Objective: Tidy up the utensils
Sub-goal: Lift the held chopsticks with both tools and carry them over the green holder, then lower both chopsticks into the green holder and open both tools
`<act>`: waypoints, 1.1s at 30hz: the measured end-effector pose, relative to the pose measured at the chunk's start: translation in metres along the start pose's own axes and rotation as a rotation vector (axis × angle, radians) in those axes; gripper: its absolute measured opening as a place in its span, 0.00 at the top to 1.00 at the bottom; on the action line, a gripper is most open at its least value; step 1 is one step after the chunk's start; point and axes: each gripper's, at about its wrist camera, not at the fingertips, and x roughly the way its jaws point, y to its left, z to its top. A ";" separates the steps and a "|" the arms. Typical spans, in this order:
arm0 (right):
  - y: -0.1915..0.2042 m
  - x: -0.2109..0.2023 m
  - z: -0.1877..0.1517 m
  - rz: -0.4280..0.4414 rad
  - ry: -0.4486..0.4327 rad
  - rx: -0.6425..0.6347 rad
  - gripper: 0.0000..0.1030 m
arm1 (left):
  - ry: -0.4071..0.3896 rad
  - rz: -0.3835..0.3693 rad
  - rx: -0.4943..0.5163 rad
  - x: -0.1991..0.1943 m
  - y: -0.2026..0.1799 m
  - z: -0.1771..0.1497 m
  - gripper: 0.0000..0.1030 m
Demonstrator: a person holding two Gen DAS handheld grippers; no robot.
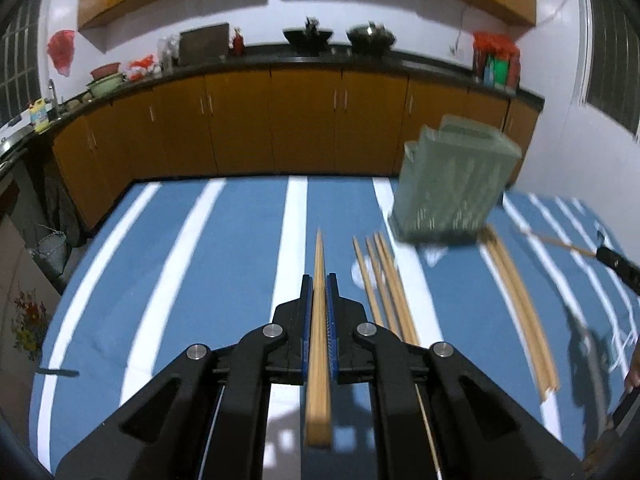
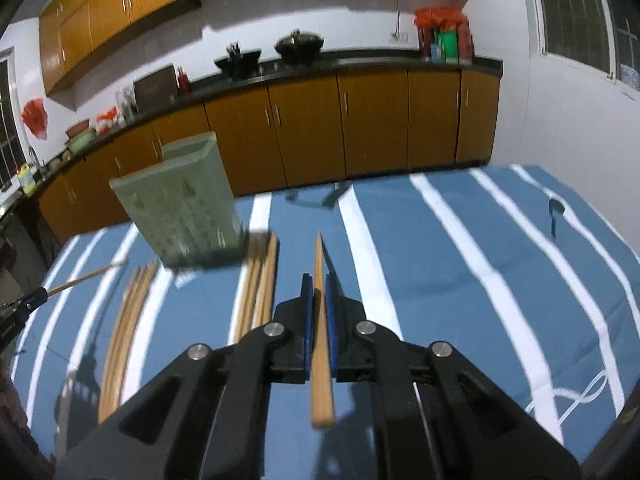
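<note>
Evidently mid-carry, both grippers, left point(image 1: 319, 280) and right point(image 2: 319, 280), were clamped on chopsticks point(image 1: 319, 320); next, each needed tipping into the holder point(image 1: 452, 188).

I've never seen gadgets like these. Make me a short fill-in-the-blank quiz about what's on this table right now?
1. Each gripper, left gripper and right gripper, is shut on wooden ____.
2. The tablecloth is blue with ____ stripes.
3. The green holder stands ____ the two loose bundles on the cloth.
4. Cabinets behind the table are ____ in colour.

Missing words: chopsticks; white; between; orange-brown
</note>
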 end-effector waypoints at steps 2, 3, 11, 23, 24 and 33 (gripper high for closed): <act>0.000 -0.007 0.009 0.004 -0.035 0.002 0.92 | -0.035 0.003 -0.016 -0.008 0.004 0.010 0.93; 0.000 -0.011 0.013 0.006 -0.052 0.002 0.92 | -0.050 0.004 -0.020 -0.011 0.005 0.016 0.93; 0.000 -0.022 0.036 0.012 -0.123 0.006 0.93 | -0.122 0.012 -0.013 -0.020 0.002 0.041 0.93; 0.020 -0.084 0.130 0.133 -0.399 0.007 0.93 | -0.359 -0.082 -0.059 -0.071 -0.012 0.126 0.93; 0.023 -0.089 0.135 0.152 -0.415 0.004 0.93 | -0.379 -0.098 -0.059 -0.076 -0.015 0.130 0.93; 0.054 -0.077 0.141 0.281 -0.349 -0.056 0.93 | -0.402 -0.227 -0.050 -0.059 -0.057 0.136 0.93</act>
